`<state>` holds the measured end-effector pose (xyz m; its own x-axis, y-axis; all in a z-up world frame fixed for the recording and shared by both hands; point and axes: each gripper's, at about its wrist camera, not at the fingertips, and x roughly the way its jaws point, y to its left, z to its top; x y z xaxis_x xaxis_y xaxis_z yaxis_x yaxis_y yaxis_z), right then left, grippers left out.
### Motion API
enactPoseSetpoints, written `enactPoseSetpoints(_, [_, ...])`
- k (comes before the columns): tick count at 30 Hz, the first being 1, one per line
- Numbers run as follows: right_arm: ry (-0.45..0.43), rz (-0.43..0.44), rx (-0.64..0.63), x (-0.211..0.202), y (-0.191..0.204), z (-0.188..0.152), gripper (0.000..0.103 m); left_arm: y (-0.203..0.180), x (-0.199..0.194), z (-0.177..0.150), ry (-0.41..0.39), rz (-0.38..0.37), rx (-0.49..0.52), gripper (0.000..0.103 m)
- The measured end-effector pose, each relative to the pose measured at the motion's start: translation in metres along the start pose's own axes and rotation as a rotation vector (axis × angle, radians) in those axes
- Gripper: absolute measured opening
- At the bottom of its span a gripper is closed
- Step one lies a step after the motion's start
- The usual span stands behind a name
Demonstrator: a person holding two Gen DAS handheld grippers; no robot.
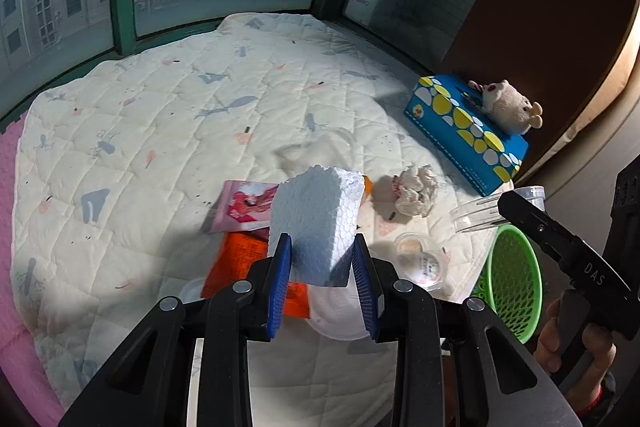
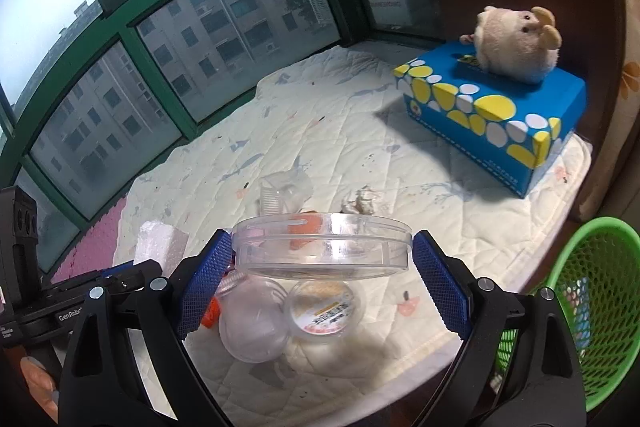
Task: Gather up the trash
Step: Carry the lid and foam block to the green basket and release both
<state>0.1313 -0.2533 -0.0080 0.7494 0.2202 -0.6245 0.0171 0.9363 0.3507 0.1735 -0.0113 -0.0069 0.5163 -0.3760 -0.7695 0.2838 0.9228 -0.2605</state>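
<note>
1. A green mesh basket (image 2: pixel 592 311) is standing at the right edge of the quilted mat (image 1: pixel 160 131); a few small bits are showing through its mesh, too blurred to name.
2. A small clear tub (image 2: pixel 326 311) with a printed label is lying on the mat beside a clear round lid (image 2: pixel 252 327); its contents cannot be told.
3. A blue tissue box (image 2: pixel 500 119) is sitting near the back right corner, carrying a plush toy (image 2: pixel 516 47) on top.
4. The left gripper (image 1: pixel 322 267) is clenching its blue fingers (image 1: pixel 280 283) on a white foam block (image 1: pixel 316 223), holding it above a pink packet (image 1: pixel 244 207) and an orange wrapper (image 1: pixel 240 259).
5. The right gripper (image 2: pixel 322 267) is spreading its fingers (image 2: pixel 440 287) wide, grasping a clear round dish (image 2: pixel 322 247) by its rim, raised off the mat.
6. Crumpled paper (image 1: pixel 416 191) is lying on the mat near the tissue box.
</note>
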Motion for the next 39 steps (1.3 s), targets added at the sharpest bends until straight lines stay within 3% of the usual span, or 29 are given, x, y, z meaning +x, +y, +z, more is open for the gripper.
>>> enactPoseSetpoints(6, [-0.056,-0.056,0.045,-0.045,-0.045,-0.002,0.09,-0.065,0.017,0.0,0.036,-0.079,0.102,0.03])
enactPoseSetpoints(19, [-0.124,-0.332,0.206,-0.142,-0.186,-0.047,0.09,-0.239,0.076,-0.036,0.177,-0.281,0.334,0.03])
enactPoseSetpoints(30, [-0.129,-0.449,0.31,-0.182,-0.243,-0.085,0.09,-0.334,0.121,-0.073,0.289,-0.36,0.46,0.03])
enactPoseSetpoints(32, [-0.127,-0.457,0.321,-0.184,-0.249,-0.09,0.09,-0.342,0.129,-0.078,0.31,-0.356,0.469,0.039])
enactPoseSetpoints(33, [-0.125,-0.457,0.329,-0.184,-0.252,-0.092,0.09,-0.344,0.132,-0.08,0.312,-0.348,0.467,0.056])
enactPoseSetpoints(34, [-0.124,-0.455,0.337,-0.185,-0.254,-0.094,0.09,-0.345,0.133,-0.081,0.308,-0.344,0.465,0.061])
enactPoseSetpoints(39, [-0.096,-0.45,0.352,-0.177,-0.262,-0.099,0.09,-0.339,0.134,-0.083,0.322,-0.34,0.443,0.061])
